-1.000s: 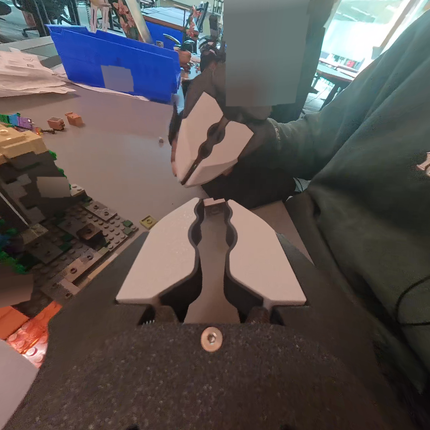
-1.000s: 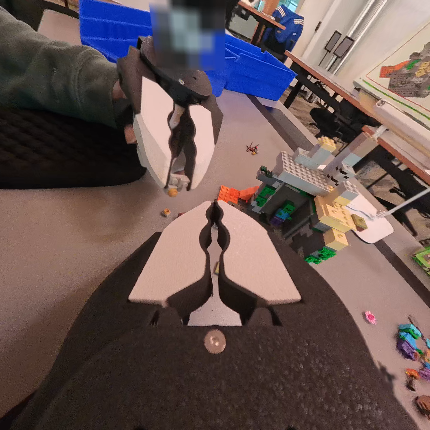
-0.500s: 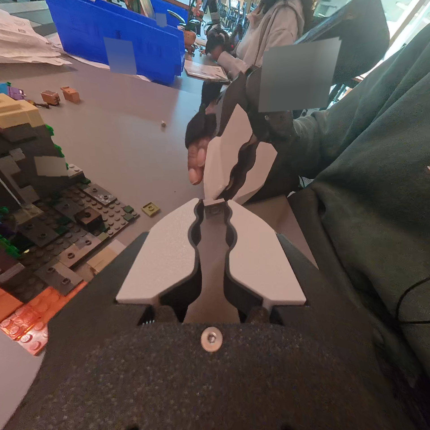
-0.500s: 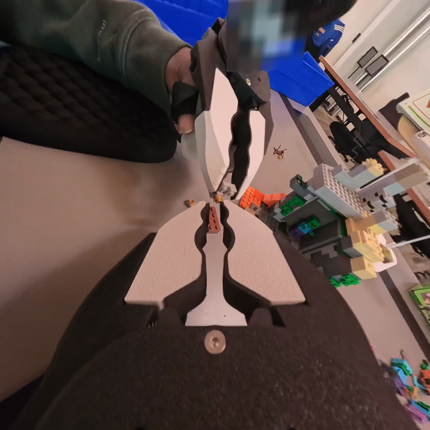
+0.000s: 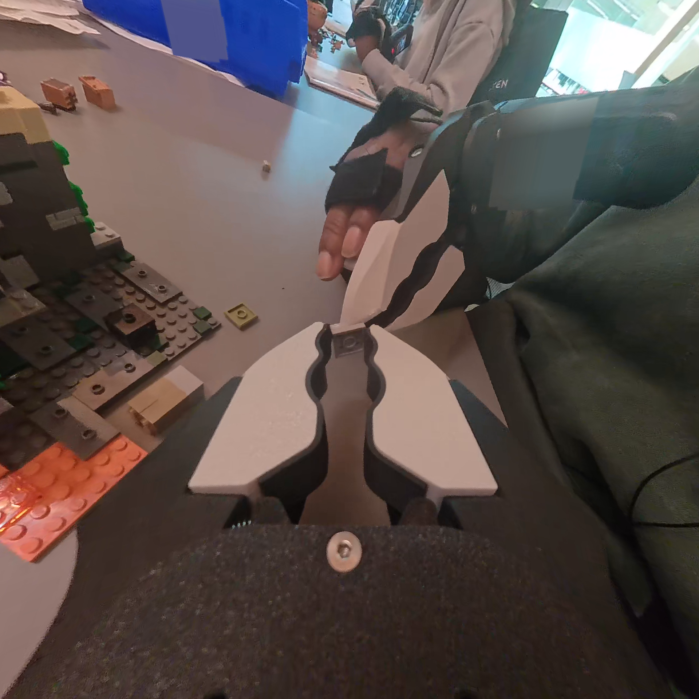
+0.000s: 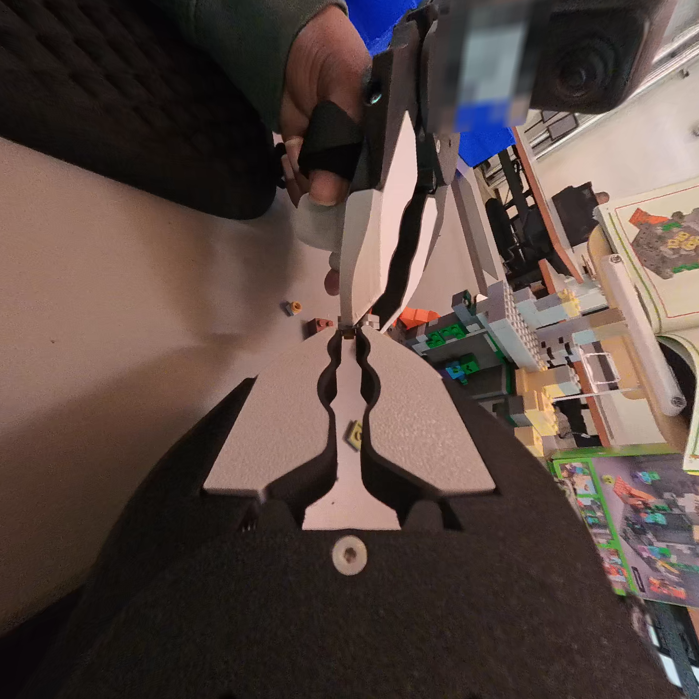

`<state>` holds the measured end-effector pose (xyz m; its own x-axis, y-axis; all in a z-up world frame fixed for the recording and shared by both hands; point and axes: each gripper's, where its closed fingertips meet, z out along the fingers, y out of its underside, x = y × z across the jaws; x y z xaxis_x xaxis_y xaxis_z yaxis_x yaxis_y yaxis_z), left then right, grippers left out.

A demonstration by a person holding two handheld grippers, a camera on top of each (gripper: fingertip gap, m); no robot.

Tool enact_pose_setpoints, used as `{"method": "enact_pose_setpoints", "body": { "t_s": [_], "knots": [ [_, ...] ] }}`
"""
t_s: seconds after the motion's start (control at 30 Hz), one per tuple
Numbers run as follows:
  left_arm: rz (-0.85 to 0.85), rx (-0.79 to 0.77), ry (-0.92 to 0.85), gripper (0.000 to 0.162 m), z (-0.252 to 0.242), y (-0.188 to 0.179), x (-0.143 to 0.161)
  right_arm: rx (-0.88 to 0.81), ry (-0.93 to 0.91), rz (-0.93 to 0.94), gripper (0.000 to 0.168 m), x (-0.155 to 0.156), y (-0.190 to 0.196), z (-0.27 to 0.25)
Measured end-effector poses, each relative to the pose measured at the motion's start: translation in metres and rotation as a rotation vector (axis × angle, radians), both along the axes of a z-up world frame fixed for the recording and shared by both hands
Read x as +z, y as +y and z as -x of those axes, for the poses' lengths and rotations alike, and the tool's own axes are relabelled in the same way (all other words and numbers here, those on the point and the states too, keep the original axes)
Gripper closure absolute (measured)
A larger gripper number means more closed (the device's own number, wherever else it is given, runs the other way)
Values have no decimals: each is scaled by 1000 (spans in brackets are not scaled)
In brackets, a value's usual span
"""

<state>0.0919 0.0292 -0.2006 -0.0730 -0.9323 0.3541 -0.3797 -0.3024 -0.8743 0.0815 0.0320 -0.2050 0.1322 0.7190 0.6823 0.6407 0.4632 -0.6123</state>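
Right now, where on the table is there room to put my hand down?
The bare grey table between the brick castle and the blue bin is free. It is crowded where both grippers meet, and around the castle's plates.

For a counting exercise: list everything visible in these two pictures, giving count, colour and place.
table: one, grey, under everything
brick model: one, grey with green bits, on the table
base plate: one, orange, at the model's edge
tile: one, olive, loose beside the model
blocks: two, brown, far side of the table
bin: one, blue, far end
brick: one, reddish brown, on the table
box: one, green-edged, near the model
other person: one, grey hoodie, beyond the table
hands: two, black straps
left gripper: white, shut on grey plate
right gripper: white, tips at that plate, grip unclear
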Motion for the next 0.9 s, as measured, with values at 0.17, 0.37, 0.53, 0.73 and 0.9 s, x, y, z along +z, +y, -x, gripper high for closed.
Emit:
{"method": "enact_pose_setpoints", "body": {
  "t_s": [0.17, 0.37, 0.53, 0.73, 0.9],
  "knots": [
    [41, 3, -56, 145, 1, 0, 11, -28, 75, 100, 162, 11, 0, -1],
    [-62, 79, -77, 145, -1, 8, 17, -99, 175, 232, 163, 16, 8, -4],
    [-146, 104, -96, 145, -1, 11, 21, -113, 245, 332, 164, 18, 12, -5],
    [-200, 14, -104, 145, -5, -9, 25, -174, 239, 359, 168, 11, 27, -23],
    [-208, 60, -104, 145, -2, 2, 23, -103, 253, 373, 168, 12, 16, -16]
  ]
}}
